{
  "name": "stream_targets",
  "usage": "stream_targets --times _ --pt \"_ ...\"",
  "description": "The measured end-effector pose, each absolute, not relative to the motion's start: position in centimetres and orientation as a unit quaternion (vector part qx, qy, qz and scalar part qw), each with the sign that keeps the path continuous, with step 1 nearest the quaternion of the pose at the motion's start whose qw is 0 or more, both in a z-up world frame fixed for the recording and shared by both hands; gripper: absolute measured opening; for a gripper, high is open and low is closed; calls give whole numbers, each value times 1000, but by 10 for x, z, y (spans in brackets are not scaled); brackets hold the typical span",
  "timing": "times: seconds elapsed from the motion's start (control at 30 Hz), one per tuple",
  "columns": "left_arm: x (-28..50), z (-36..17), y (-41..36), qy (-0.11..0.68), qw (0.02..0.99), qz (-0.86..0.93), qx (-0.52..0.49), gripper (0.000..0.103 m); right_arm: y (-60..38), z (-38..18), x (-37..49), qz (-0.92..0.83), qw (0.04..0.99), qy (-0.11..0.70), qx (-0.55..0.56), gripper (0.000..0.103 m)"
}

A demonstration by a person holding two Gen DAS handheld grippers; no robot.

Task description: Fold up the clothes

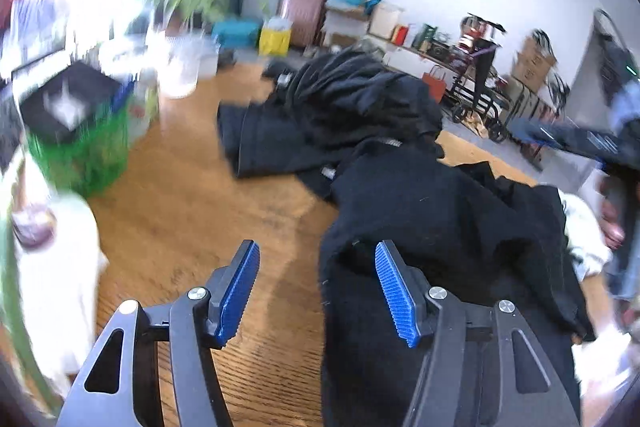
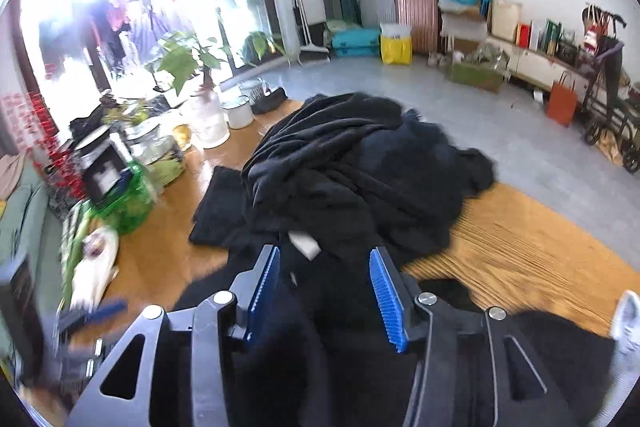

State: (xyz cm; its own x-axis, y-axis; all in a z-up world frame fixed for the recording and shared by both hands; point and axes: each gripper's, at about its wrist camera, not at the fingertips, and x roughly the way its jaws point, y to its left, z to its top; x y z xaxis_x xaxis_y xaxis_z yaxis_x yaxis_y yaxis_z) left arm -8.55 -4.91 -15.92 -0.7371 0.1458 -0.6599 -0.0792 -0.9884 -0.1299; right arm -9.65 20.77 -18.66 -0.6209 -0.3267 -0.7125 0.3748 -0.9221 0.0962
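Observation:
A heap of black clothes (image 1: 360,107) lies on the wooden table (image 1: 180,187); it also shows in the right wrist view (image 2: 340,163). A nearer black garment (image 1: 440,227) hangs or lies at the front right. My left gripper (image 1: 316,259) is open, its right finger (image 1: 396,291) against that garment's edge, its left finger over bare wood. My right gripper (image 2: 324,267) is open above black cloth (image 2: 328,307) with a white label (image 2: 304,243) just ahead. The right gripper also shows blurred at the left wrist view's right edge (image 1: 560,139).
A green mesh bag (image 1: 84,155) with a black box, jars and potted plants (image 2: 188,67) crowd the table's left side. A white cloth (image 1: 56,279) lies at front left. Boxes, bags and a cart (image 2: 608,107) line the far wall. The table edge (image 2: 540,203) runs at right.

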Motion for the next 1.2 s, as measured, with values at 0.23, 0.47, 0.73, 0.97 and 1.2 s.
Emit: stream_targets --times 0.23,0.47,0.73,0.97,1.2 --pt "-86 -154 -40 -67 64 917 -388 62 310 -204 19 -901 106 55 417 61" --pt "-85 -148 29 -43 140 904 -402 62 302 -261 87 -870 96 153 458 63" --pt "-75 -156 39 7 104 905 -413 62 313 -275 51 -861 86 77 495 6" --pt "-108 -154 49 14 79 921 -381 62 385 -224 35 -826 208 -225 473 6" --pt "-156 -182 64 115 0 917 -383 62 427 -274 10 -813 86 -202 539 32"
